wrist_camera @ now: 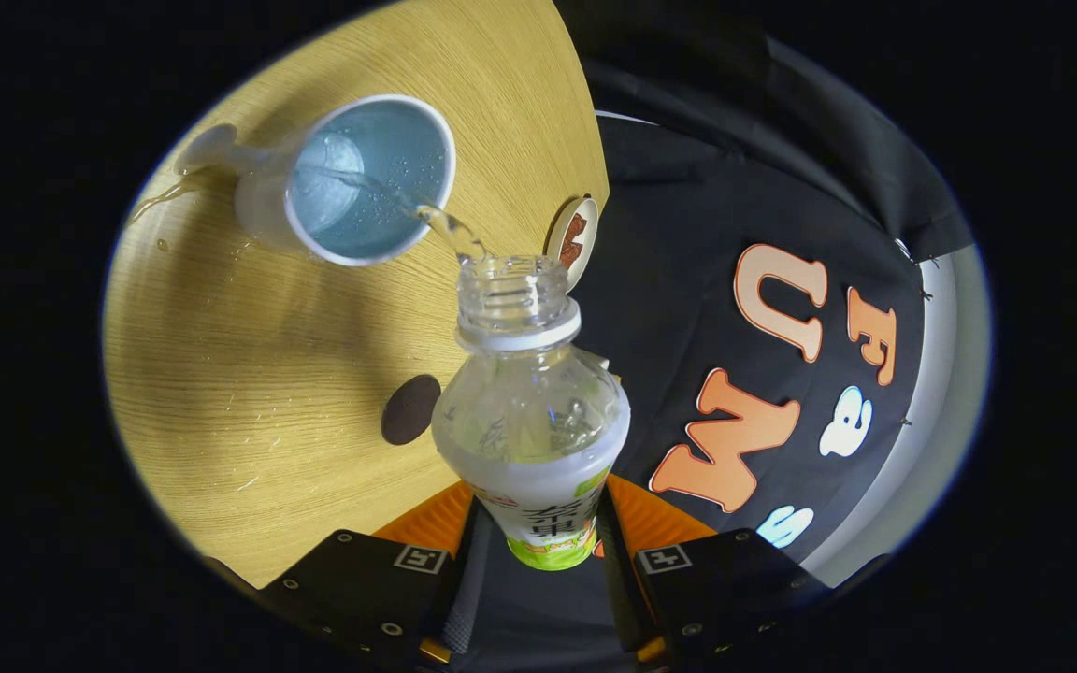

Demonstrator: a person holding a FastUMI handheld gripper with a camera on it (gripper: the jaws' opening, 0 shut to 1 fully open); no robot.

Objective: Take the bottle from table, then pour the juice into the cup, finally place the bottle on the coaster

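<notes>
between the tilted tongs (538,547), the bottle (531,421) pours into the cup (351,182).

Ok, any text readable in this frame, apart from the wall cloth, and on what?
Bottle label: printed characters, partly hidden by the gripper shut on it; unreadable.
Square markers on the gripper: patterns, no words.
Disc beyond the bottle's mouth: brown figure, no text.

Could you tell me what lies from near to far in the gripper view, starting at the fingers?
Gripper shut on the bottle → bottle's open mouth → stream of liquid → cup on the table.
</notes>
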